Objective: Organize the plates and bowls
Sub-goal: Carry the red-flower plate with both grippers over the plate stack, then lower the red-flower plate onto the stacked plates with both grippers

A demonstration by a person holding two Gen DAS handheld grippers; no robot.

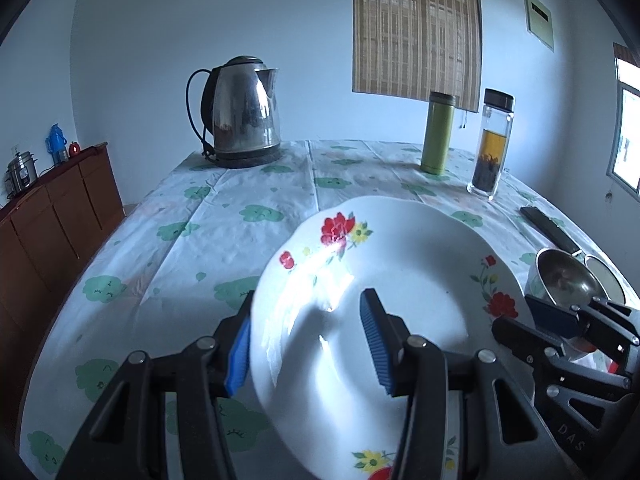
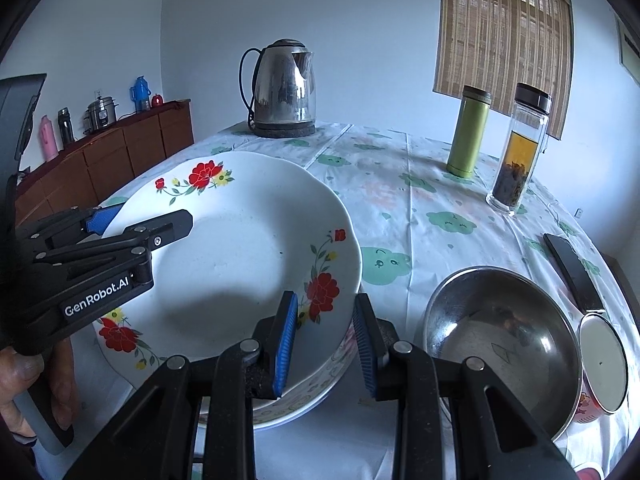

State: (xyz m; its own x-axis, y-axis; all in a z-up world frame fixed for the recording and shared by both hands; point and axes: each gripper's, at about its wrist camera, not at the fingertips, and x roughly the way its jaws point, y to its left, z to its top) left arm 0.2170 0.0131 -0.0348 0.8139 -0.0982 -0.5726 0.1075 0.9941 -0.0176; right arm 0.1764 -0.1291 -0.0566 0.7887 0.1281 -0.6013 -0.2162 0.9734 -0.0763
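Observation:
A white deep plate with red flowers (image 1: 420, 280) (image 2: 240, 248) is held between both grippers over a second floral dish (image 2: 324, 384) on the table. My left gripper (image 1: 308, 312) straddles the plate's left rim, one blue pad under the edge and the other over the inside. It appears shut on the plate. From the right wrist view the left gripper (image 2: 148, 218) shows at the plate's far left side, held by a hand. My right gripper (image 2: 326, 300) clamps the plate's right rim, one pad inside and one outside. A steel bowl (image 2: 500, 340) (image 1: 568, 276) sits right of the plate.
On the flower-print tablecloth (image 2: 400, 208) stand a steel kettle (image 1: 244, 116) at the back, a green flask (image 1: 438, 136) and a glass tea bottle (image 1: 492, 144). A lidded mug (image 2: 604, 364) and a dark flat device (image 2: 572, 272) lie by the right edge. A wooden sideboard (image 1: 52, 216) stands at left.

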